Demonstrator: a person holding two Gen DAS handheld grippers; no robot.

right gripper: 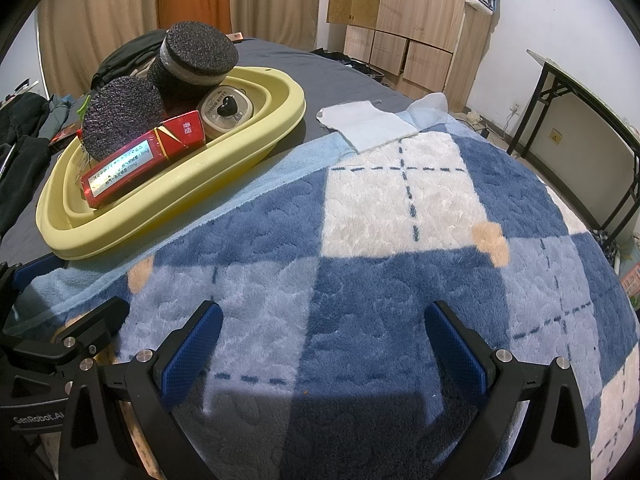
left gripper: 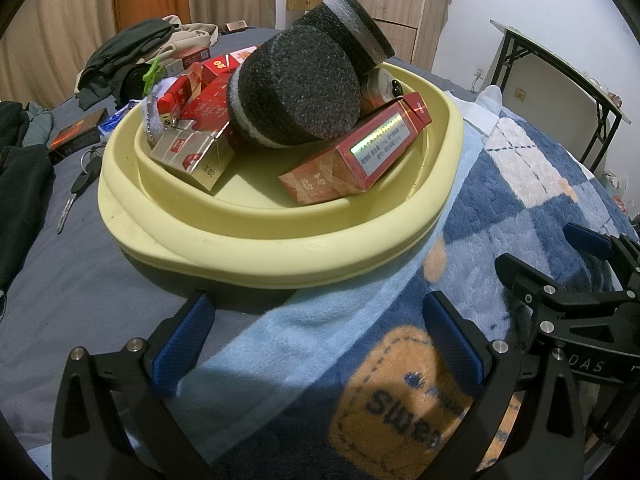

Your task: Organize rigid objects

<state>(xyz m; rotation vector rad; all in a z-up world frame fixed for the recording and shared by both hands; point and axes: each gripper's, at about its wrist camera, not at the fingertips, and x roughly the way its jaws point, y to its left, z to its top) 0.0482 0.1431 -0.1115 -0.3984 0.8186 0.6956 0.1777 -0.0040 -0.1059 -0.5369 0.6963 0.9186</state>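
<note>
Task looks mostly done: the yellow basin point(left gripper: 280, 248) on the bed point(left gripper: 72, 280), at the blanket's point(right gripper: 400, 280) left edge, already holds two foam blocks point(left gripper: 296, 88), red boxes point(left gripper: 360, 152) and a small round case point(right gripper: 228, 112). Left out on the bed's left side: a key point(left gripper: 76, 192) and a dark box point(left gripper: 76, 132). Left gripper point(left gripper: 320, 344) hovers low just before the basin's near rim, fingers spread, empty. Right gripper point(right gripper: 324, 352) hovers over the blanket, fingers also spread, holding nothing.
</note>
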